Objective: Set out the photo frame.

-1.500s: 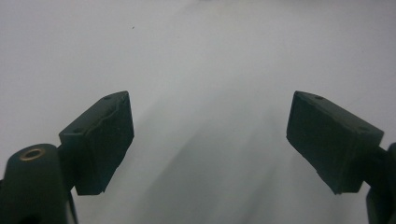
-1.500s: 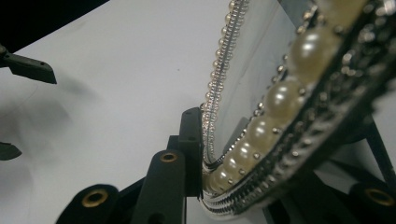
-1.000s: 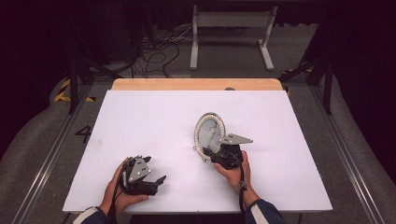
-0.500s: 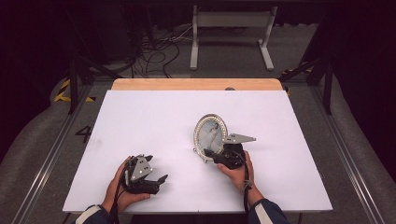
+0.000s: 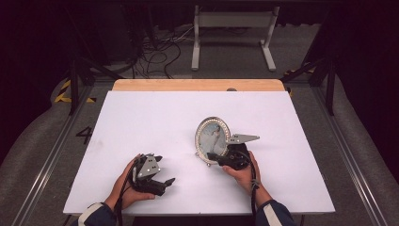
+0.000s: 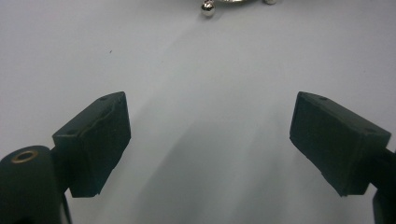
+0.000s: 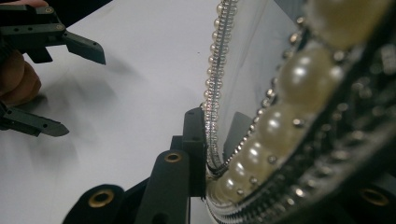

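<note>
On the white table (image 5: 141, 117) the oval, pearl-rimmed picture frame (image 5: 211, 139) stands nearly upright right of centre, on small silver ball feet (image 6: 208, 9), with the right hand-held gripper (image 5: 217, 157) clamped on its lower rim; in the right gripper view a black jaw presses against the beaded edge (image 7: 215, 93) and the big pearls (image 7: 299, 74) crowd the lens. The main risk, as I judge it, is the frame toppling or twisting: the grip sits low and at one edge, so any lift or tug would lever the tall oval about that point, and the rounded, slick beads give the pads little to bite on, so it could slip out and fall on its glass face. A harder squeeze could chip pearls or crack the glass. A smaller risk is the ball feet skating across the smooth table if the frame is pushed rather than lifted. The left hand-held gripper (image 5: 160, 181) rests near the front edge, jaws spread wide with nothing between them, well apart from the frame and unable to steady it. Compared with a second ago, the frame and both hands sit in practically the same places; the right jaws have only tightened very slightly on the rim.
</note>
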{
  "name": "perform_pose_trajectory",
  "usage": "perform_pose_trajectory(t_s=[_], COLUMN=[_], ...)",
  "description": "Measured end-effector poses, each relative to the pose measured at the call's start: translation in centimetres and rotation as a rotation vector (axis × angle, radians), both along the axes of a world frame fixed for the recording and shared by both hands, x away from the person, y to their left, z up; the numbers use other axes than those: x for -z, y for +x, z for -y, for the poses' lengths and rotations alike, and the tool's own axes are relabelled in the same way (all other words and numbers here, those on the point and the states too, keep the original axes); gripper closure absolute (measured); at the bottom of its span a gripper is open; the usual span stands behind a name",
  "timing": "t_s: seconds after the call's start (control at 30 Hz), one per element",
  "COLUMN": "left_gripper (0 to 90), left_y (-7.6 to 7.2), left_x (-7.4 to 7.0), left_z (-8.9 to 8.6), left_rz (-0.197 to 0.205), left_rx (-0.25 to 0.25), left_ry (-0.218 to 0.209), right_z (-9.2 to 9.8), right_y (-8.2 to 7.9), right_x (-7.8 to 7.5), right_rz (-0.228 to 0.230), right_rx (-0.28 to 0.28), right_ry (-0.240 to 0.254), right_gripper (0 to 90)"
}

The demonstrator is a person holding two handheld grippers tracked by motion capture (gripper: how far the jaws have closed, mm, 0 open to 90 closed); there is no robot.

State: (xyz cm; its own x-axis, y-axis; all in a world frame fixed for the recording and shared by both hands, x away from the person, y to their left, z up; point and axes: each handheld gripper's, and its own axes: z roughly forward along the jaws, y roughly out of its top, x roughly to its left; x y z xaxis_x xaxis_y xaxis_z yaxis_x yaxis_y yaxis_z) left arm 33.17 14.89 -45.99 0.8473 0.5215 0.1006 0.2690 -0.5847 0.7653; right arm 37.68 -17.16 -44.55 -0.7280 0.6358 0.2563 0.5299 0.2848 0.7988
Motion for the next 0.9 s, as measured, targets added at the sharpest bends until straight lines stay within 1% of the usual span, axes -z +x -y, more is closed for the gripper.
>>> perform_pose_trajectory(t_s=[0.17,0.23,0.27,0.3,0.33,0.37,0.4,0.43,0.47,0.5,0.53,0.57,0.6,0.67,0.7,0.73,0.77,0.83,0.87,0.9], left_gripper=[12.5,12.5,12.6,12.6,12.7,12.7,12.7,12.5,12.5,12.5,12.5,12.5,12.5,12.5,12.6,12.8,12.8,12.9,13.6,15.1], left_y=[1.2,1.7,2.0,2.4,2.7,3.3,3.3,3.5,3.8,4.3,4.3,4.8,5.1,5.8,5.8,6.5,6.5,7.0,7.2,7.5], left_x=[-0.1,-0.4,-0.5,-0.7,-0.8,-0.9,-0.9,-1.0,-1.0,-1.1,-1.1,-1.2,-1.3,-1.6,-1.6,-1.8,-1.8,-2.0,-2.1,-2.1], left_z=[0.6,1.0,1.3,1.6,2.0,2.8,2.8,3.1,3.5,4.0,4.0,4.5,4.7,5.1,5.1,5.2,5.2,5.5,5.6,5.8], left_rz=[-0.004,-0.004,-0.006,-0.004,-0.008,-0.003,-0.003,-0.004,-0.006,-0.008,-0.008,-0.014,-0.017,-0.020,-0.020,-0.038,-0.038,-0.045,-0.048,-0.043], left_rx=[-0.011,-0.011,-0.011,-0.011,-0.010,0.004,0.004,0.012,0.024,0.036,0.036,0.044,0.049,0.049,0.049,0.051,0.051,0.055,0.068,0.074], left_ry=[0.001,-0.016,-0.026,-0.036,-0.044,-0.044,-0.044,-0.045,-0.045,-0.048,-0.048,-0.063,-0.070,-0.093,-0.093,-0.140,-0.140,-0.157,-0.164,-0.168], right_z=[0.1,0.1,0.0,0.0,-0.2,-0.2,-0.2,0.0,0.1,0.1,0.1,0.1,0.2,0.5,0.5,0.8,0.8,1.1,1.3,1.4], right_y=[0.1,0.1,0.0,-0.1,-0.4,-0.5,-0.5,-0.8,-1.2,-1.5,-1.5,-1.7,-2.4,-3.2,-3.2,-3.9,-3.9,-4.5,-4.8,-5.0], right_x=[0.1,0.0,0.1,0.0,0.0,-0.1,-0.1,-0.3,-0.3,-0.2,-0.2,-0.2,-0.3,-0.5,-0.5,-0.7,-0.7,-0.9,-1.0,-1.0], right_rz=[-0.001,0.001,0.004,0.007,0.020,0.023,0.023,0.042,0.048,0.056,0.056,0.066,0.092,0.114,0.114,0.138,0.138,0.161,0.169,0.174], right_rx=[-0.012,-0.012,-0.004,0.000,0.024,0.029,0.029,0.053,0.071,0.079,0.079,0.086,0.098,0.111,0.111,0.133,0.133,0.153,0.159,0.169], right_ry=[0.007,0.006,0.002,-0.012,-0.044,-0.046,-0.046,-0.041,-0.039,-0.045,-0.045,-0.058,-0.081,-0.078,-0.078,-0.078,-0.078,-0.087,-0.080,-0.075], right_gripper=[78.5,78.2,76.6,72.9,66.2,66.4,66.4,64.5,63.9,62.3,62.3,60.7,60.2,58.6,58.6,58.5,58.5,58.6,58.6,59.0])
